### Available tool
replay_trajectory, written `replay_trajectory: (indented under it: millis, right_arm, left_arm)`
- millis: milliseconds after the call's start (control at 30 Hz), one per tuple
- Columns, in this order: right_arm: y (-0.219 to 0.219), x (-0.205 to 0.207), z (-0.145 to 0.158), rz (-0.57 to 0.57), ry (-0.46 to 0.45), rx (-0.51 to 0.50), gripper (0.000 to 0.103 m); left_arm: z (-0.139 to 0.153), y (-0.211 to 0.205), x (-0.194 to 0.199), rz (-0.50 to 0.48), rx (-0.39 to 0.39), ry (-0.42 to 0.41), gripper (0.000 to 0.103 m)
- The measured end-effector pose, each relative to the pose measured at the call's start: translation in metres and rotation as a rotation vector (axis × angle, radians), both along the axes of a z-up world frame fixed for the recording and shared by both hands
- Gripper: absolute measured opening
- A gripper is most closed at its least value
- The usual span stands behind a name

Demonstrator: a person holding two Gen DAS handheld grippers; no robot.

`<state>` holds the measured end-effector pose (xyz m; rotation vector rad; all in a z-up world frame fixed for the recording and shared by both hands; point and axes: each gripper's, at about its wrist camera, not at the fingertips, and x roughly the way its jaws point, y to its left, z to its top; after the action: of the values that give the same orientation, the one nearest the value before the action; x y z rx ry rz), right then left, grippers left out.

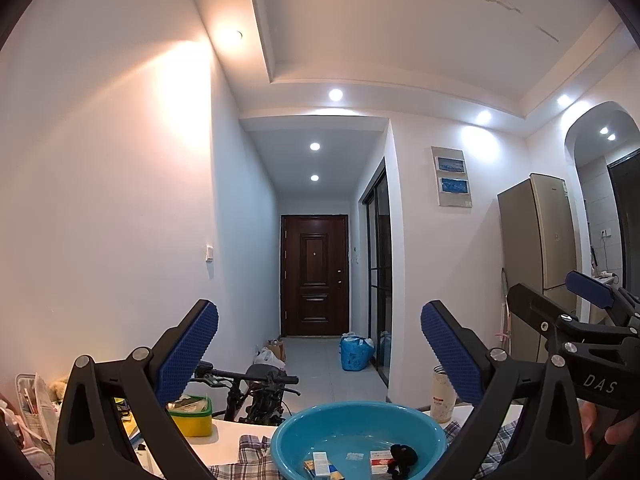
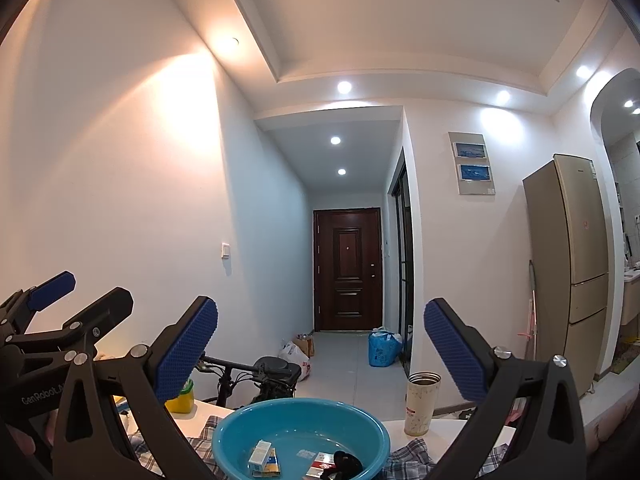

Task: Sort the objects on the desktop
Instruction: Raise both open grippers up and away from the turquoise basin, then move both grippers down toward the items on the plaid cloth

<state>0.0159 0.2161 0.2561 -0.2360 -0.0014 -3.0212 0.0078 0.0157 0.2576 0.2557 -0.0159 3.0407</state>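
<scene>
I see the table under a plaid cloth, then the basin holding boxes and a black item. Both my grippers, left and right, hover wide open, empty. I'd lower slowly, centring before closing.

Straight ahead of me, at frame centre, a dark brown door closes the far end of a hallway. A blue bag sits on the floor right of it, a white bag and a cardboard box to its left. A bicycle stands at lower centre. A fridge rises at the right edge, with a wall panel holding two blue covers upper right. Round ceiling lights glow above, and a wall switch sits mid left.
</scene>
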Motion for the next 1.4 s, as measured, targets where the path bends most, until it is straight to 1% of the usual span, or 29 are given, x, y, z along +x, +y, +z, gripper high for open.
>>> replay_trajectory:
  millis: [133,300,433,567,667,800,867,933,1067,1233,1300,1400]
  right_arm:
    - [-0.001,-0.006,-0.001,0.0,-0.035,0.02,0.103]
    - [0.002,-0.015,0.0,-0.004,-0.057,0.021,0.103]
    - [0.004,-0.014,0.001,-0.002,-0.057,0.019,0.103]
    - [0.01,-0.005,0.004,-0.003,-0.033,0.008,0.103]
    - [0.016,0.005,0.006,-0.004,-0.003,-0.018,0.103]
    - [0.028,0.016,0.006,0.007,0.03,-0.085,0.103]
    - [0.033,0.019,0.008,0.018,0.039,-0.125,0.103]
    - [0.035,0.02,0.01,0.03,0.027,-0.148,0.103]
    - [0.032,0.028,0.015,0.085,-0.001,-0.131,0.103]
    - [0.019,0.039,0.013,0.076,-0.006,-0.074,0.103]
    - [0.015,0.044,0.007,0.061,-0.015,-0.056,0.103]
    - [0.015,0.053,-0.005,0.036,-0.027,-0.054,0.103]
  left_arm:
    - [0.0,0.001,-0.007,0.012,0.003,-0.015,0.103]
    - [0.0,0.002,-0.016,0.01,0.001,-0.037,0.103]
    - [0.001,0.001,-0.012,0.007,0.015,-0.023,0.103]
    - [0.003,-0.001,-0.006,-0.002,0.022,-0.006,0.103]
    - [0.004,-0.005,0.001,-0.009,0.031,0.007,0.103]
    - [0.005,-0.01,0.001,-0.047,0.05,-0.019,0.103]
    - [0.007,-0.01,0.0,-0.057,0.035,-0.035,0.103]
    - [0.008,-0.008,0.003,-0.043,0.018,-0.039,0.103]
    - [0.008,-0.004,0.016,-0.032,-0.011,-0.028,0.103]
    - [0.007,-0.002,0.033,-0.034,-0.012,-0.013,0.103]
    - [0.005,-0.002,0.036,-0.04,-0.014,-0.022,0.103]
    - [-0.004,-0.004,0.034,-0.062,-0.002,-0.075,0.103]
